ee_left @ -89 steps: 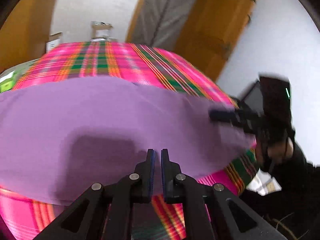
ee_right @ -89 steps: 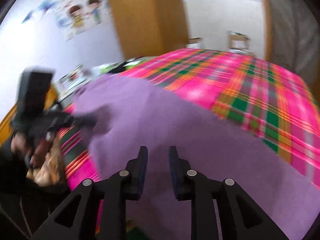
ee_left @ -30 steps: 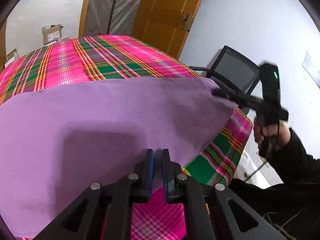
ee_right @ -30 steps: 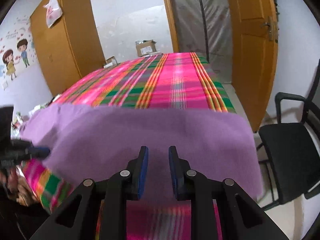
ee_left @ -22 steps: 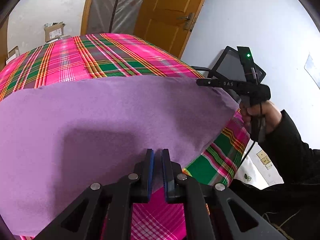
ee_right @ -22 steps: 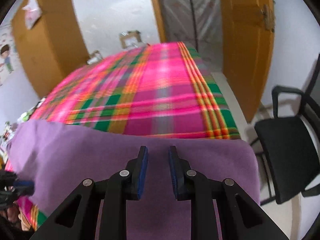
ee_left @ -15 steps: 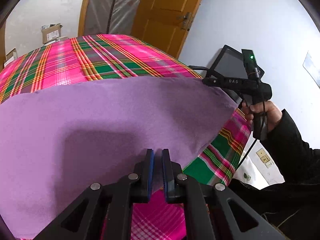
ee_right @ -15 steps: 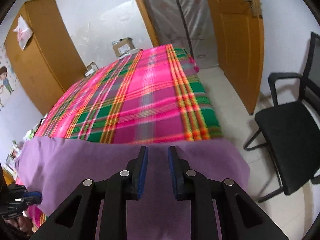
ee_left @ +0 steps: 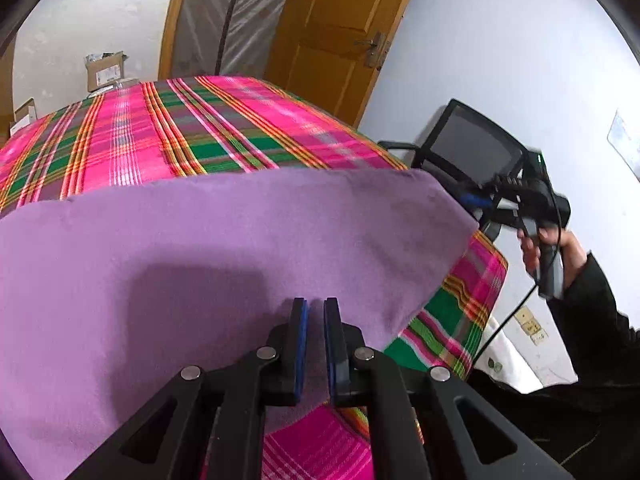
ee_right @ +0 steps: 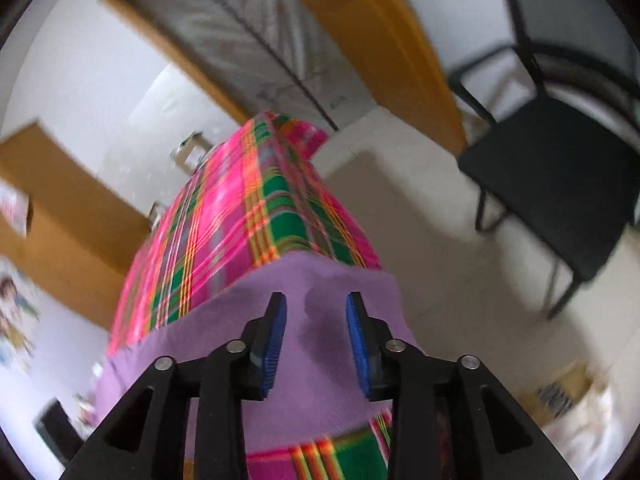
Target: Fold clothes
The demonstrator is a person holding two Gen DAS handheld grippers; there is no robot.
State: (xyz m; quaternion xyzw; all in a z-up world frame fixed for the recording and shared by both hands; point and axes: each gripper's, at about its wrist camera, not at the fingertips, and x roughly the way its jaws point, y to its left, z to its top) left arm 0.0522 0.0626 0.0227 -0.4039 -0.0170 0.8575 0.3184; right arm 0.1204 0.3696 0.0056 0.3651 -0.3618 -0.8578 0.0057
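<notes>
nearest you, your left gripper sits low over the near edge of the purple cloth. its pads stand almost together, clenched. the cloth's near hem runs up to the fingers, and a sliver of purple seems to show in the slit between the pads, so it looks pinched there, though you can't be sure from this view. nothing else touches it.

your right gripper hangs over the cloth's right end, where the purple drops over the corner of the plaid bed. its jaws are opening, the blue pads well apart, and nothing is between them; the cloth lies below and behind the gap, not pinched. in the left view the same gripper is off the cloth's right corner, just beside it and apart, with your hand on the grip.

the relation that matters: the cloth lies flat across the near end of the bed, its long axis running left to right in front of you, far edge toward the bare plaid. the right corner is nearest your right gripper, ahead and slightly down from the open pads. so the next grasp likely belongs to that hand, coming in along the hem at the corner.

beyond, a black chair stands on the floor, clear of the cloth.
</notes>
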